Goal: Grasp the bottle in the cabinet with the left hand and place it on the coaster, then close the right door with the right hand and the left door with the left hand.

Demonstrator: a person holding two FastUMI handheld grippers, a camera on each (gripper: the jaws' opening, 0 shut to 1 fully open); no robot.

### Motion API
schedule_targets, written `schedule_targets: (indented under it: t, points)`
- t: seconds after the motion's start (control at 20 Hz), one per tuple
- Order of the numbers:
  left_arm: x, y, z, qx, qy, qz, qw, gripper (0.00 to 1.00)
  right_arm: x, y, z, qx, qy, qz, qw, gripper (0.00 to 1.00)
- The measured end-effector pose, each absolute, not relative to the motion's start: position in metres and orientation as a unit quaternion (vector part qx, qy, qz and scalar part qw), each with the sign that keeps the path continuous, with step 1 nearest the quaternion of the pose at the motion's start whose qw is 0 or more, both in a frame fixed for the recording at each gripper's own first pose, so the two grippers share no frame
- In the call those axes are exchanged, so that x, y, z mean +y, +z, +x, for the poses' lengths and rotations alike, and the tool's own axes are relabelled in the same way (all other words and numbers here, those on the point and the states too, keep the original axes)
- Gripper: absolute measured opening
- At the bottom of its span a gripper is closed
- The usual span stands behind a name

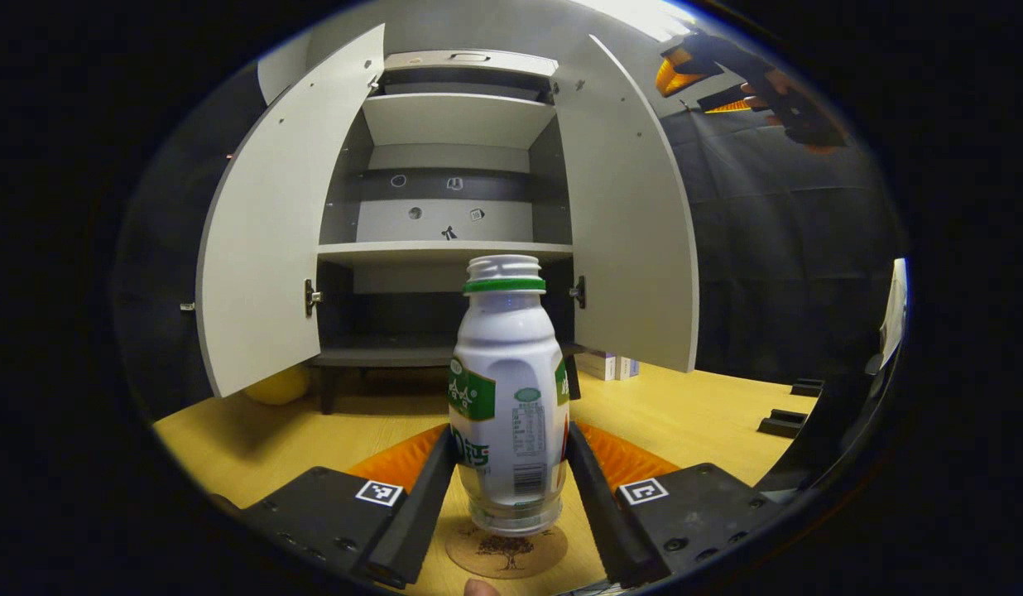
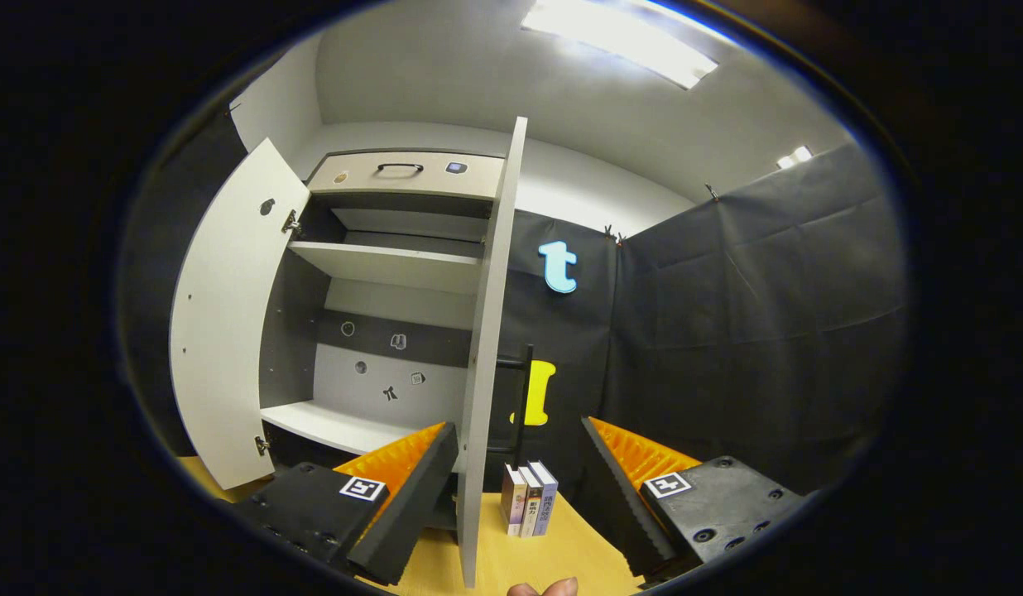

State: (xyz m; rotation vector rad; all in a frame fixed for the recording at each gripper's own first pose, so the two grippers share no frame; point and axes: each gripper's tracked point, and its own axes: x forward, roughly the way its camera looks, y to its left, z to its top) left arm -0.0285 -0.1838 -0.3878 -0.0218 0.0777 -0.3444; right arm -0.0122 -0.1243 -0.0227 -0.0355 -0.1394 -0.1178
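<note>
Yellow tabletop carries the coaster — the bottle stands on it, left gripper fingers clamping it. Next: release; right gripper, open and empty, straddles the right door.

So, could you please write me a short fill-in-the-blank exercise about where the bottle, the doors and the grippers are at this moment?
1. The bottle stands on the ____.
2. Both fingers of the left gripper press on the ____.
3. Both cabinet doors, left door and right door, are ____.
4. The right gripper has its jaws ____, the right door's edge between them.

Missing words: coaster; bottle; open; open
</note>
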Motion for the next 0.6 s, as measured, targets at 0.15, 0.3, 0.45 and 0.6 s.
schedule_targets:
  t: [0.15, 0.3, 0.45, 0.6]
  points:
    - [-0.179, -0.394, -0.028, 0.042, -0.16, -0.011, 0.986, 0.8, -0.123, -0.026, -0.011, -0.068, -0.057, -0.024, 0.996, 0.97]
    - [-0.177, -0.401, -0.035, 0.042, -0.158, -0.016, 0.986, 0.8, -0.126, -0.03, -0.01, -0.06, -0.058, -0.02, 0.996, 0.97]
    - [-0.178, -0.414, -0.04, 0.055, -0.156, -0.02, 0.986, 0.81, -0.127, -0.032, -0.01, -0.057, -0.06, -0.013, 0.996, 0.97]
    - [-0.176, -0.418, -0.042, 0.059, -0.154, -0.026, 0.986, 0.84, -0.126, -0.035, -0.013, -0.054, -0.057, -0.017, 0.997, 0.97]
